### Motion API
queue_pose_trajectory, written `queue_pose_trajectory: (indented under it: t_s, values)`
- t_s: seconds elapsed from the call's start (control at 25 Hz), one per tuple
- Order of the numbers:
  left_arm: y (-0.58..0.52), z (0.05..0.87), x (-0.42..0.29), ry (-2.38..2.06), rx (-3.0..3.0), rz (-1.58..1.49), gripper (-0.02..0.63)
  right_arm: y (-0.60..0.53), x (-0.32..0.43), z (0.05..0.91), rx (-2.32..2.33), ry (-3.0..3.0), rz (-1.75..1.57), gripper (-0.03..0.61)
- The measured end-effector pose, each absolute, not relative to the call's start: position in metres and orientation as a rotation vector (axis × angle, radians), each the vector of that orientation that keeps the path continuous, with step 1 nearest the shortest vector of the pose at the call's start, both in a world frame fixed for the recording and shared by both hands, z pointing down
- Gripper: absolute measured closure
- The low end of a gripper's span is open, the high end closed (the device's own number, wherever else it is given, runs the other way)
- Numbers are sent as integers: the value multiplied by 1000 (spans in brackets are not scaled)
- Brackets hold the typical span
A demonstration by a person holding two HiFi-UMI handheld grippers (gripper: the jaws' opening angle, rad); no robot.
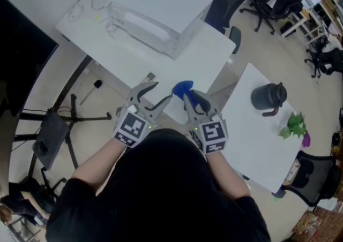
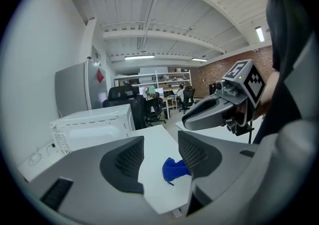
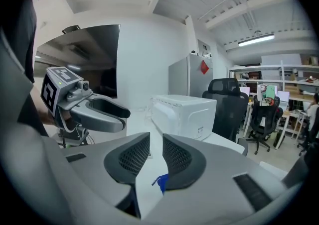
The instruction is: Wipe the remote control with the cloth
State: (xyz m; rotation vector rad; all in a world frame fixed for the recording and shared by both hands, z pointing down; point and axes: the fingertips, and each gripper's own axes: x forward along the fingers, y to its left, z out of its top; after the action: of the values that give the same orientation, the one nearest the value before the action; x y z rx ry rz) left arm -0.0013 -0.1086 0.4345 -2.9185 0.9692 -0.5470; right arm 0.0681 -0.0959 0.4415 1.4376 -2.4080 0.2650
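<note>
A crumpled blue cloth [image 1: 182, 88] lies on the white table [image 1: 134, 59] near its front edge; it also shows in the left gripper view [image 2: 173, 169] and in the right gripper view [image 3: 160, 183], half hidden by a jaw. My left gripper [image 1: 155, 95] [image 2: 160, 157] hovers just left of the cloth, open and empty. My right gripper [image 1: 187, 97] [image 3: 156, 155] hangs over the cloth with a narrow gap between its pads and nothing in it. Left of the cloth sits a small grey object [image 1: 150, 77], too small to identify. No remote control is clearly recognisable.
A white microwave [image 1: 155, 13] stands at the back of the table with cables beside it. A second white table [image 1: 252, 144] at the right carries a dark jug [image 1: 269, 97] and a green plant [image 1: 293, 126]. A stand [image 1: 59, 123] is on the floor at left, office chairs beyond.
</note>
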Motion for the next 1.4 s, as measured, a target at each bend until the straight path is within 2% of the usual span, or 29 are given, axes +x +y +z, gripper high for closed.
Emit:
queue_pose_trajectory:
  t_s: [0.08, 0.16, 0.2, 0.32, 0.36, 0.64, 1.4]
  values:
    - [-107, 429, 0, 944, -2895, -545, 418, -95, 68, 441, 1435, -2414, 252, 494]
    - [-106, 428, 0, 928, -2877, -550, 495, -95, 68, 440, 1433, -2419, 243, 499]
    - [-106, 428, -1, 928, -2871, -553, 506, -95, 68, 440, 1431, -2425, 237, 500]
    - [-106, 427, -2, 948, -2855, -551, 604, -94, 67, 437, 1436, -2430, 235, 512]
    - [-106, 427, -3, 959, -2855, -549, 614, -95, 67, 438, 1434, -2438, 226, 516]
    - [-108, 430, -3, 971, -2851, -554, 614, -94, 63, 434, 1420, -2450, 221, 566]
    - [-106, 432, -3, 947, -2837, -559, 614, -90, 56, 436, 1388, -2445, 213, 569]
